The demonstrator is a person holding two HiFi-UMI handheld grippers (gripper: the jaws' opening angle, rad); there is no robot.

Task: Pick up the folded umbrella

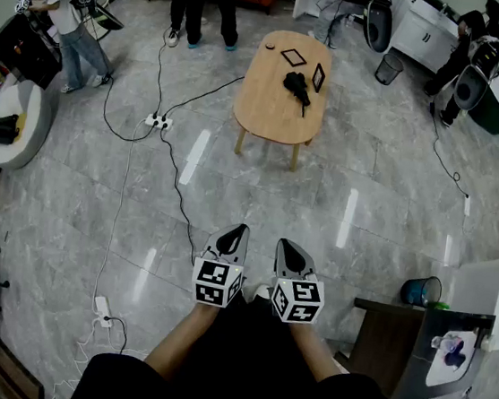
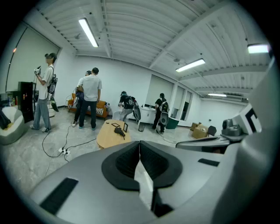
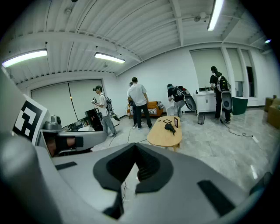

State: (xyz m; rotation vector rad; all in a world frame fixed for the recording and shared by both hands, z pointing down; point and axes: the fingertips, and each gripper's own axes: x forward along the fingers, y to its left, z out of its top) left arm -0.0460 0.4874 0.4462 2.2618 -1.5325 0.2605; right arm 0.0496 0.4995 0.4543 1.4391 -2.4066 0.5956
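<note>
A folded black umbrella lies on an oval wooden table across the room; it also shows as the umbrella in the left gripper view and the umbrella in the right gripper view. My left gripper and right gripper are held side by side close to my body, far short of the table. Both have their jaws together with nothing between them.
On the table stand a small picture frame and a flat black frame. A cable and power strip cross the floor left of the table. Several people stand at the far side. A dark side table sits at my right.
</note>
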